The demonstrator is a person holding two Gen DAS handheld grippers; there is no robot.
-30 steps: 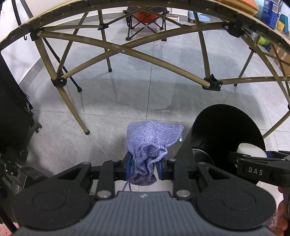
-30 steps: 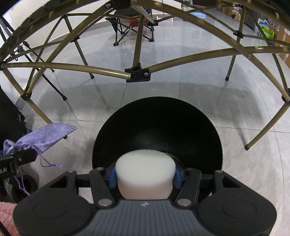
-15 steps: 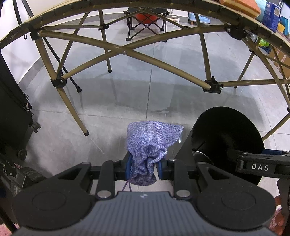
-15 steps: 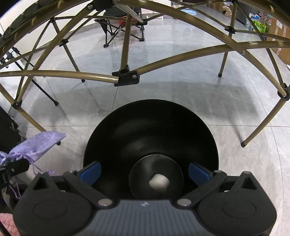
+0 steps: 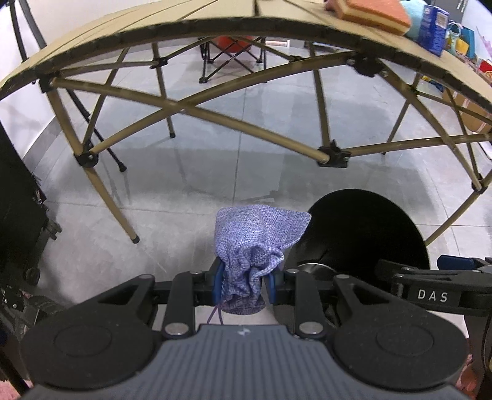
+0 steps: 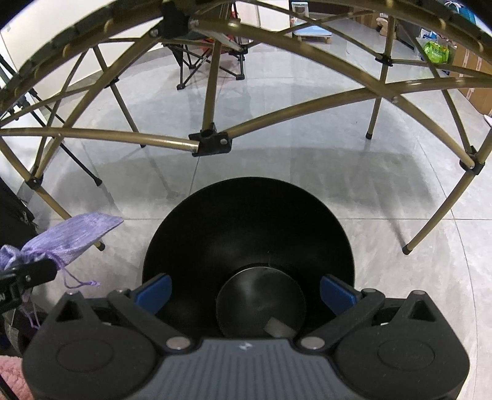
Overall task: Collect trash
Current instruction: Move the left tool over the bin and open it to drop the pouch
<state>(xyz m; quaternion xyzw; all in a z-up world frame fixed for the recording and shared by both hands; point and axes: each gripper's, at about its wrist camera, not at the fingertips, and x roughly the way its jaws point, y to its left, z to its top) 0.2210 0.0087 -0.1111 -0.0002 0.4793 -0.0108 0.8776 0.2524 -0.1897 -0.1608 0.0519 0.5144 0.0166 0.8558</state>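
My left gripper (image 5: 244, 281) is shut on the gathered neck of a small purple woven drawstring pouch (image 5: 258, 237), which hangs above the grey tile floor just left of a black round trash bin (image 5: 366, 237). From the right wrist view the same pouch (image 6: 70, 235) shows at the far left. My right gripper (image 6: 246, 292) stands wide open directly over the bin's mouth (image 6: 249, 221), nothing between its blue pads (image 6: 155, 292). A pale sponge piece (image 6: 278, 327) lies on the bin's bottom, partly hidden by the gripper body.
A folding table with a gold metal frame (image 5: 184, 114) arches overhead; its legs (image 6: 430, 221) stand around the bin. A folding chair (image 6: 212, 52) sits behind. A black case (image 5: 18, 200) is at the left. Boxes (image 5: 433, 27) lie on the tabletop.
My right gripper opened and the white sponge it held dropped into the bin, coming to rest at the bottom. The left gripper kept its hold on the pouch and stayed put.
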